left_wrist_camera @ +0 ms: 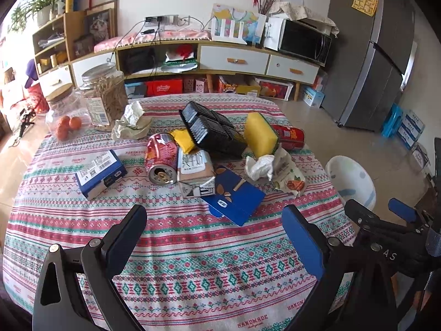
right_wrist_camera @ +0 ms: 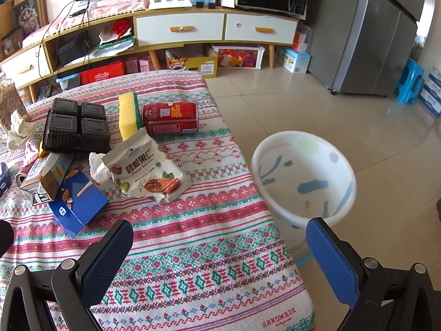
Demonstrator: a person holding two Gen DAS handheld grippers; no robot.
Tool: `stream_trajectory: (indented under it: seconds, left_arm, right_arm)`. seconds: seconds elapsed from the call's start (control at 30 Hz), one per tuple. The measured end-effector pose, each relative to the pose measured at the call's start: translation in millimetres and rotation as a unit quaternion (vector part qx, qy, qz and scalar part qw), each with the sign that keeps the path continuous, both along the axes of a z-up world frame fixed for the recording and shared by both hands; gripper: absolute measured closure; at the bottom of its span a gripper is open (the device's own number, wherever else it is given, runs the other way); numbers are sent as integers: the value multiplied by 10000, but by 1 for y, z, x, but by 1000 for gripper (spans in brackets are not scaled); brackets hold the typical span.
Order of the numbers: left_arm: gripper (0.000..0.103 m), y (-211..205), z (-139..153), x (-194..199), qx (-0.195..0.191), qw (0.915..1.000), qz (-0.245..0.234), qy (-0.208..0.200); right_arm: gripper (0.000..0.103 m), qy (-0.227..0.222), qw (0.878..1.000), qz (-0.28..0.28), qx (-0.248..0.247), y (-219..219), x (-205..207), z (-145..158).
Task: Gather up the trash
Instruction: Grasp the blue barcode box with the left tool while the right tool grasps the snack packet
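Both grippers, left gripper [left_wrist_camera: 213, 215] and right gripper [right_wrist_camera: 219, 230], hung wide and empty over the table's [right_wrist_camera: 193, 275] near edge; trash pile [left_wrist_camera: 209, 151] sat mid-table, white bin [right_wrist_camera: 303, 176] off its right edge.

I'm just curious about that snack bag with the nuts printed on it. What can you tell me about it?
The pecan bag is a crinkled, off-white pouch that looks like paper or foil, with Chinese characters, "Pecan Kernels" and pictured nuts. Its top is torn open. It lies flat, face up, on the tablecloth, touching a crumpled white tissue and overlapping the yellow sponge. No tool touches it.
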State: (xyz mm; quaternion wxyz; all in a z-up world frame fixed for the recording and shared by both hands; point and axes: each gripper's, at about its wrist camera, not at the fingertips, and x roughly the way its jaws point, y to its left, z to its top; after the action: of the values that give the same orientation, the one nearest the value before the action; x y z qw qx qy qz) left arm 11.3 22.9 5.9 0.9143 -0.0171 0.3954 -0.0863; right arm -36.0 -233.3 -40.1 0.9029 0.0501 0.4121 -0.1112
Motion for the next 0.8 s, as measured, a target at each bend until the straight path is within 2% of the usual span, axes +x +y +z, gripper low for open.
stream_trajectory:
  seconds: [0.13, 0.23, 0.3, 0.37, 0.5, 0.57, 0.67, 0.8]
  left_arm:
    - [4, 57, 14, 30, -219, 9983, 506, 204]
    - [4, 96, 23, 56, -72, 9961, 832, 290]
    - [4, 118, 24, 74, -57, 9947, 917, 453]
    - [4, 135, 16, 90, -10, 9929, 978, 679]
    - [4, 164, -18, 121, -143, 9846, 1132, 1323]
    - [4, 164, -30, 131, 118, 9854, 975, 1392]
    - [4, 153, -43, 147, 758, 9858, 498, 1411]
    - [4, 136, -70, 162, 1565, 9743, -243, 1605]
  right_arm:
    - [0, 322, 9980, 196, 515, -17, 24, 2]
    - [0, 341, 9943, 454, 899, -26, 44, 13]
    - [0, 432, 9929, 705, 853, -24, 63, 18]
    - [0, 553, 9912, 943, 752, -19, 82, 19]
    - [5, 939, 9778, 1441, 1200, -14, 131, 12]
    - [5, 1078, 9718, 1646, 1299, -11, 151, 6]
    - [8, 1262, 9673, 1701, 1395, -9, 163, -12]
    - [11, 1629, 9625, 1792, 1221, -5, 163, -36]
